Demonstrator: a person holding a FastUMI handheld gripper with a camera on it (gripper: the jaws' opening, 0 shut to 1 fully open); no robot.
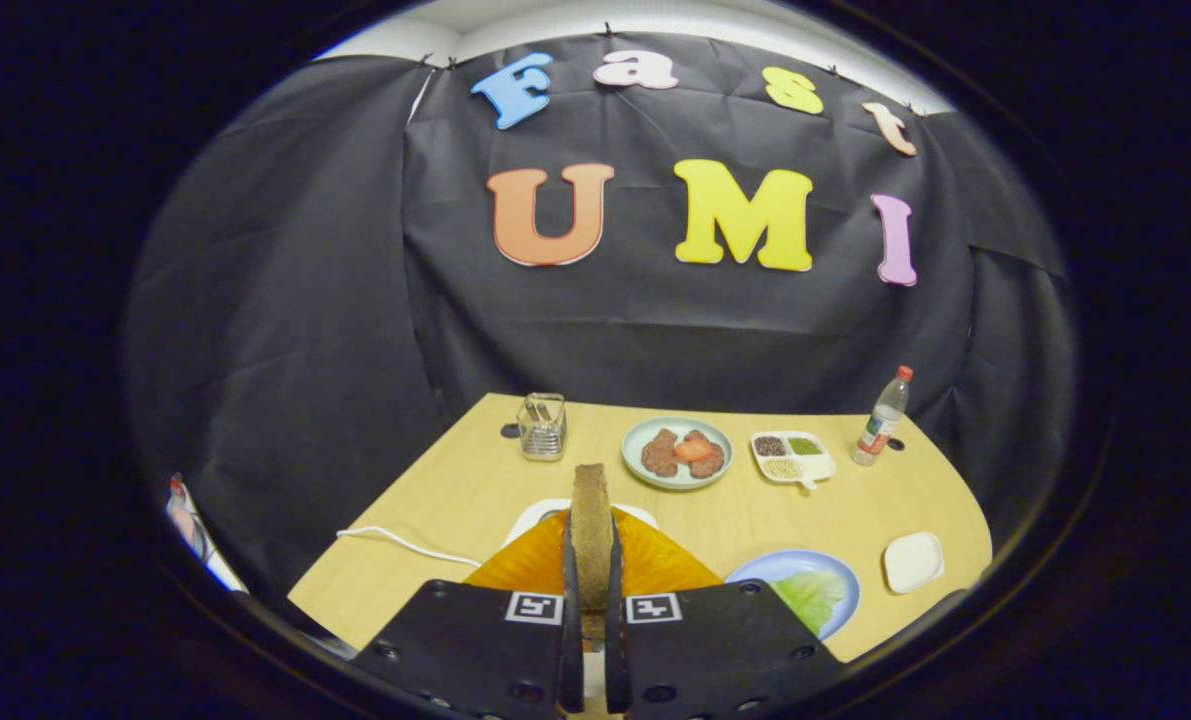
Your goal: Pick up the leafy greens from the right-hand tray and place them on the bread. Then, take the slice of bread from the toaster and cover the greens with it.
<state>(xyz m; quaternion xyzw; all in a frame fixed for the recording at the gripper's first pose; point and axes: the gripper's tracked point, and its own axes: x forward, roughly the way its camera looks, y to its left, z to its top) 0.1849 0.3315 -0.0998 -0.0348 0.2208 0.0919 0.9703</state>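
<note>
A white cable (405, 543) is seen lying across the near left part of the light wooden table (475, 480), running toward a white appliance, apparently the toaster (535, 515), whose rounded top is glimpsed just ahead of the fingers. Farther back on the left, a small clear glass holder (542, 425) is stood upright near the table's far edge.

At the centre, the gripper (592, 570) is held above the near edge of the table, and a slice of brown bread (592, 525) is clamped edge-on between its two fingers, standing upright with its top rising beyond the fingertips. Both fingers are pressed against the slice's flat faces. Behind the slice, an orange, ribbed object (655, 560) is spread to either side of the fingers; what it is cannot be told.

Beyond the bread, a pale green plate (645, 470) is set with two brown meat patties (660, 452) and a slice of tomato (693, 448) lying between them. Just right of it, a white divided dish (793, 457) is found holding dark, green and pale seasonings in separate compartments.

Near the right finger, a blue plate (765, 570) is placed, with leafy greens (810, 598) resting on it. Farther right, a small white square dish (913, 562) is set near the table's right edge. At the far right, a clear plastic bottle (882, 417) with a red cap is stood upright.
</note>
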